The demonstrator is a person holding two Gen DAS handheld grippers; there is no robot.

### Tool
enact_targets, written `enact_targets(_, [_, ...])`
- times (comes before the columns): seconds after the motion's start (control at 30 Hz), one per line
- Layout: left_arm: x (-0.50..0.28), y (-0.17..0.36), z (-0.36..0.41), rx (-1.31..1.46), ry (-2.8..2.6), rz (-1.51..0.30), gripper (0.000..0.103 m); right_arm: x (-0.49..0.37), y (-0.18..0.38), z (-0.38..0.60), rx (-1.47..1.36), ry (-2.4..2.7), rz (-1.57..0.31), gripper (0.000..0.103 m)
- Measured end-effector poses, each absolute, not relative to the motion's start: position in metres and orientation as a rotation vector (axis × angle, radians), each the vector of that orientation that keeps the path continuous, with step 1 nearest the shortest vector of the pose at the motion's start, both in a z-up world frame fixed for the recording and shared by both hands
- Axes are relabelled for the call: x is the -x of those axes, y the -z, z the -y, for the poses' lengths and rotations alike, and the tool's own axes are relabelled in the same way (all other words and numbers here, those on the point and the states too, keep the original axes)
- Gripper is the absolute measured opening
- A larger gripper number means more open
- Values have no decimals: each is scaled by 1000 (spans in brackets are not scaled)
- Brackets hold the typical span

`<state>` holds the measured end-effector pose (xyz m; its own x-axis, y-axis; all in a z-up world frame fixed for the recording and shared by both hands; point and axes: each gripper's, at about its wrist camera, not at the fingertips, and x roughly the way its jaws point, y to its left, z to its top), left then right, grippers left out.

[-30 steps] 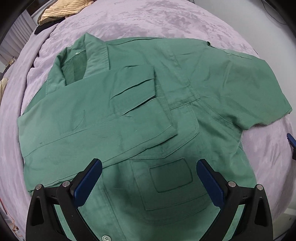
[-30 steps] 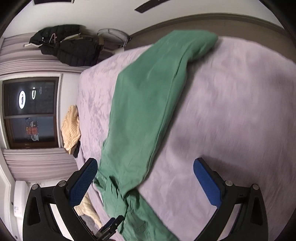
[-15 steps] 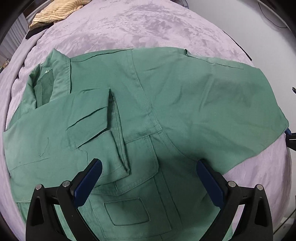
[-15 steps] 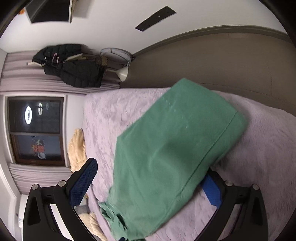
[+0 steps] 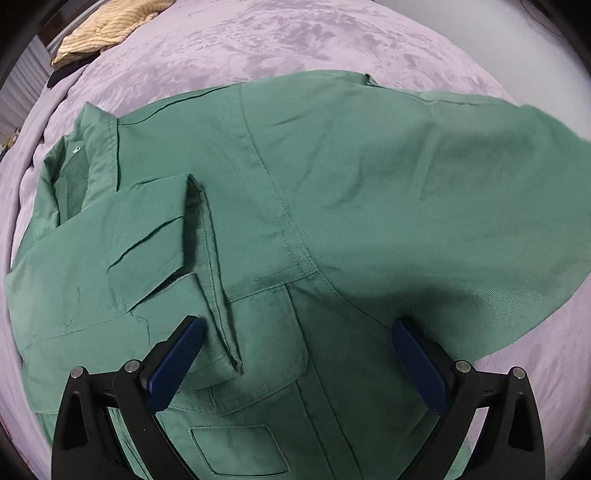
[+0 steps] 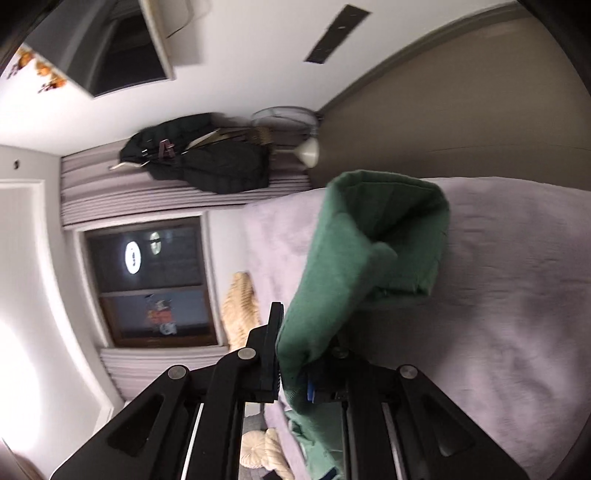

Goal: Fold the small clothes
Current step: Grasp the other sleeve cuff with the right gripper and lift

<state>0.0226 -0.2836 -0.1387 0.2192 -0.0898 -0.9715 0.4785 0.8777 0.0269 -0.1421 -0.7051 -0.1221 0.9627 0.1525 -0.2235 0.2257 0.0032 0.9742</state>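
Note:
A green short-sleeved shirt [image 5: 303, 192] lies on a lilac bedspread [image 5: 280, 40], collar at the left, one side folded over its front. My left gripper [image 5: 295, 354] is open and hovers over the shirt's lower front near a chest pocket [image 5: 240, 452], holding nothing. My right gripper [image 6: 293, 373] is shut on the shirt's right sleeve [image 6: 354, 266] and holds it lifted off the bed. In the left wrist view that sleeve [image 5: 491, 206] rises at the right, blurred.
A yellow knitted garment [image 5: 107, 29] lies at the bed's far left corner; it also shows in the right wrist view [image 6: 240, 310]. Dark jackets [image 6: 207, 155] hang by a window [image 6: 155, 280]. The headboard [image 6: 461, 110] stands behind the bed.
My right gripper has closed on the right sleeve and lifted it off the bed. My left gripper has moved up over the shirt's front and stays open.

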Motion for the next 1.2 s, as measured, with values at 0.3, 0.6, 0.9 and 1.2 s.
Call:
enact_targets(0.3, [-30, 119, 253, -319, 460, -1259, 102, 61, 31, 636, -1357, -230, -369, 11])
enact_targets(0.6, [-78, 93, 104, -166, 280, -1189, 102, -32, -11, 455, -964, -510, -679, 14])
enact_targets(0.9, [-98, 127, -41, -72, 29, -1247, 102, -82, 125, 245, -685, -483, -1192, 17])
enact_targets(1.2, [-86, 138, -115, 50, -1, -1283, 102, -98, 131, 271, -795, -265, -1153, 64])
